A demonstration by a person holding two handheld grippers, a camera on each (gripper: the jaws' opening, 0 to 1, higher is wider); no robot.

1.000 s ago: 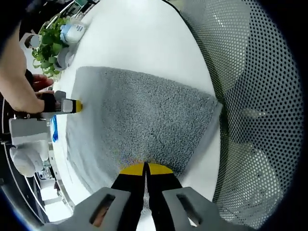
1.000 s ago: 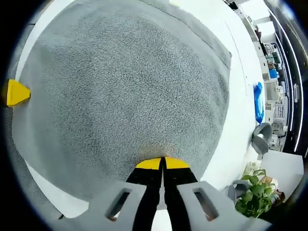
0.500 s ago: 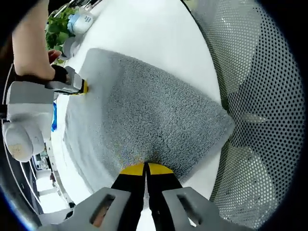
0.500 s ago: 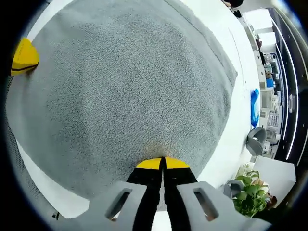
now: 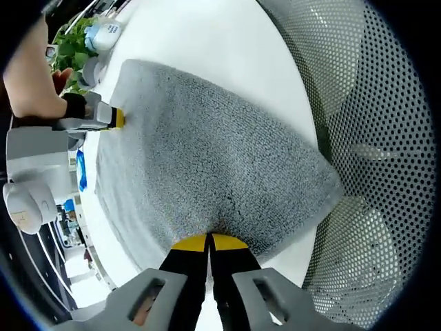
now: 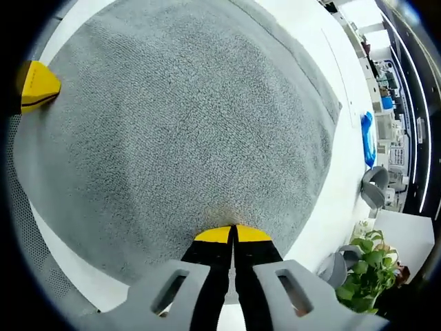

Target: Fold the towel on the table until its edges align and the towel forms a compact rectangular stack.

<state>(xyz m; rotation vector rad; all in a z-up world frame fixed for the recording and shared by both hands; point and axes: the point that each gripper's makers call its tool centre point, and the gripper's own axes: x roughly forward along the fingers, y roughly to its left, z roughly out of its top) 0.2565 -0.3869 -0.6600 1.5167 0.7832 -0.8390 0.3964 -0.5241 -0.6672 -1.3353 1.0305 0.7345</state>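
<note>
A grey terry towel (image 5: 207,152) lies spread on the white table (image 5: 207,41). My left gripper (image 5: 209,241) is shut on the towel's near edge, its yellow tips pressed together. In the right gripper view the same towel (image 6: 179,117) spreads wide, and my right gripper (image 6: 233,234) is shut on its edge there. The right gripper's yellow tip (image 5: 116,118) shows at the towel's far left edge in the left gripper view, held by a hand (image 5: 48,89). The left gripper's yellow tip (image 6: 38,86) shows at the far left of the right gripper view.
A perforated mesh chair (image 5: 372,138) stands close by the table's edge. A potted green plant (image 5: 72,41) and a white-and-blue bottle (image 5: 107,34) sit at the table's far end; the plant (image 6: 372,272) also shows lower right. A blue object (image 6: 367,138) lies beyond the towel.
The left gripper view has tilted a little and the towel's right corner has spread further toward the chair. The right gripper's tip stays at the towel's far edge. Both stay shut.
</note>
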